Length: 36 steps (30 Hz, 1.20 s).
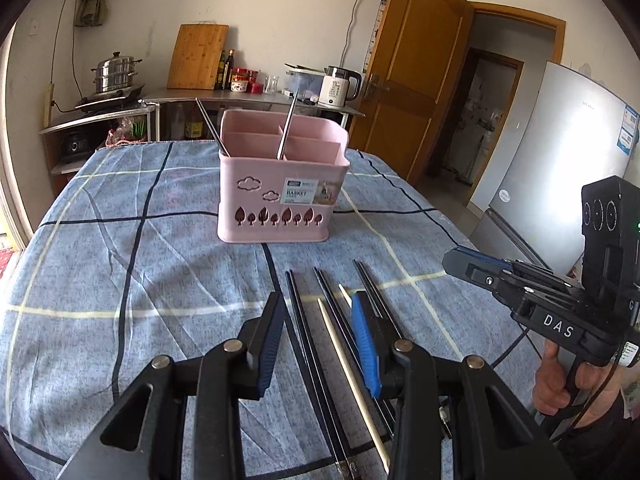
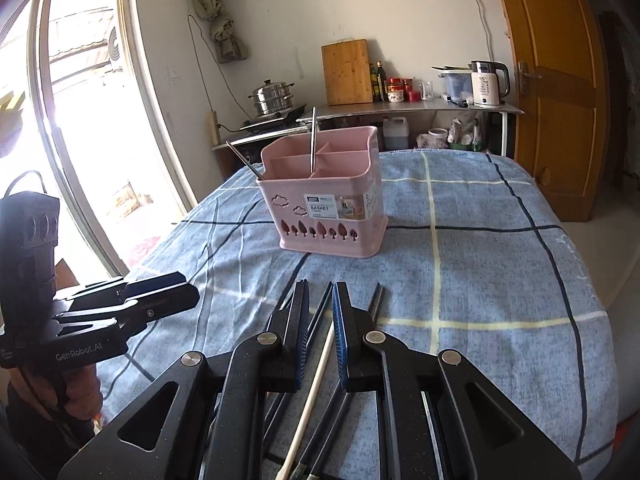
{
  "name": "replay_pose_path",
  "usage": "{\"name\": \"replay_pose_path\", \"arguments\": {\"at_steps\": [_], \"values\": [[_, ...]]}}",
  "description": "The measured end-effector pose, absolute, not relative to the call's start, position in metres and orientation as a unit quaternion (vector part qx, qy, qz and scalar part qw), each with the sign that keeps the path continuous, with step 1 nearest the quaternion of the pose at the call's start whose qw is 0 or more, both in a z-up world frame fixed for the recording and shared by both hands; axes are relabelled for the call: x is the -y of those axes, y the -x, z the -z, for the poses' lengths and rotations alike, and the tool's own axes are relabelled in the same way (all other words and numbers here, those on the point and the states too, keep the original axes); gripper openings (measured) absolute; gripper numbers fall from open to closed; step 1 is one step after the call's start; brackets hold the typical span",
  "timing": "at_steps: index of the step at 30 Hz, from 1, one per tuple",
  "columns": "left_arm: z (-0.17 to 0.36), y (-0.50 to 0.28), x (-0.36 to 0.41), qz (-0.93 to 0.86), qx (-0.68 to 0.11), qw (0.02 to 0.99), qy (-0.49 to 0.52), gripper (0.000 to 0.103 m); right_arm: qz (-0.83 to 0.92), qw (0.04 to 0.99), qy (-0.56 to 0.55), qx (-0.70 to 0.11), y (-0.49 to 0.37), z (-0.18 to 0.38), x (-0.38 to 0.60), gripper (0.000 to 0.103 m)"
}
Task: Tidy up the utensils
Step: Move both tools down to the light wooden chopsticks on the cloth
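A pink divided basket [image 1: 280, 192] [image 2: 328, 208] stands mid-table with two metal chopsticks [image 1: 288, 124] leaning in its compartments. Several black chopsticks [image 1: 304, 320] and one pale wooden chopstick [image 1: 340, 352] lie on the cloth in front of it. My left gripper [image 1: 318, 300] hovers over them, open, with the sticks showing through the gap below its pads. My right gripper [image 2: 321, 286] hangs above the same bundle with its jaws only slightly apart and holds nothing; the wooden chopstick [image 2: 316, 376] shows beneath it. Each gripper appears from the side in the other's view [image 1: 460, 260] [image 2: 176, 288].
A blue plaid cloth [image 1: 120, 280] covers the table, which drops off at the right [image 2: 600, 320]. Behind stand a steel counter [image 1: 240, 98] with a kettle [image 1: 338, 86], cutting board and steamer pot. A wooden door [image 1: 412, 80] and a fridge [image 1: 560, 160] are at the right.
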<state>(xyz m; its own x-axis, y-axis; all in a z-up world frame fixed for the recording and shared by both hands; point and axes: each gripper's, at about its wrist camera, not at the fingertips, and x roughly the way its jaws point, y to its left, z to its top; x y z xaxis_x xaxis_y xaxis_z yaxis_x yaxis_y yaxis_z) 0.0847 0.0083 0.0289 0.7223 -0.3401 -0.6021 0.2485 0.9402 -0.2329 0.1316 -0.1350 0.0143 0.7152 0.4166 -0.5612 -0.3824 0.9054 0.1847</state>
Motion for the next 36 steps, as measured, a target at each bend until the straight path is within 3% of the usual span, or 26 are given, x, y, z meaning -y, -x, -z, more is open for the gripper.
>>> {"name": "replay_pose_path", "arguments": {"at_steps": [14, 22, 36], "values": [[0.002, -0.103, 0.013, 0.172, -0.39, 0.902, 0.068, 0.036, -0.21, 0.916, -0.04, -0.339, -0.138, 0.006, 0.14, 0.012], [0.025, -0.125, 0.038, 0.175, -0.435, 0.882, 0.045, 0.02, -0.209, 0.913, -0.044, -0.348, -0.141, 0.012, 0.144, 0.012], [0.043, -0.147, 0.051, 0.155, -0.46, 0.874, 0.028, 0.015, -0.212, 0.907, -0.047, -0.361, -0.153, 0.02, 0.144, 0.012]]}}
